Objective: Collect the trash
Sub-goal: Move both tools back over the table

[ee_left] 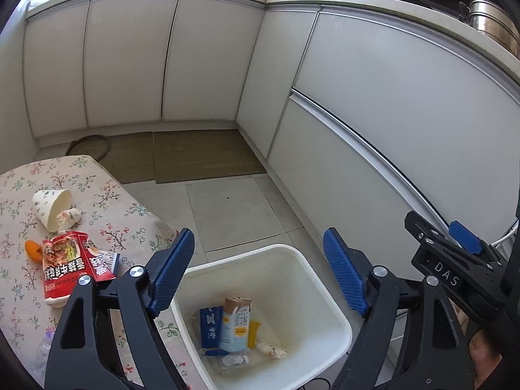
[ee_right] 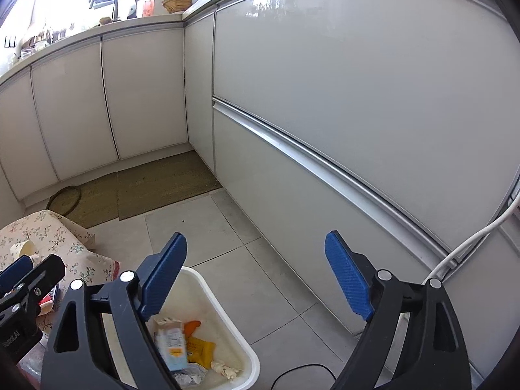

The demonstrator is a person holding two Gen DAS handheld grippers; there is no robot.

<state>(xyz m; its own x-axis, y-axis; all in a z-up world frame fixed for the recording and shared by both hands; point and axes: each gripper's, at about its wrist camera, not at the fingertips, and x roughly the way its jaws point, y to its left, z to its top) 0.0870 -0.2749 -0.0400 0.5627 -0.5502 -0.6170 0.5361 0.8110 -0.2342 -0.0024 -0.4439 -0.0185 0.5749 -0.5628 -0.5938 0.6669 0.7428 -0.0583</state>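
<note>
Both tools, left tool (ee_left: 258, 273) and right tool (ee_right: 256, 276), gape empty over the part-filled white bin (ee_left: 338, 312); noodle packet (ee_left: 68, 265), paper cup (ee_left: 53, 208) and orange peel (ee_left: 32, 249) remain on the table (ee_left: 123, 214).

Left gripper (ee_left: 258, 269) and right gripper (ee_right: 256, 276) hover side by side — jaws spread wide, holding nothing.
</note>
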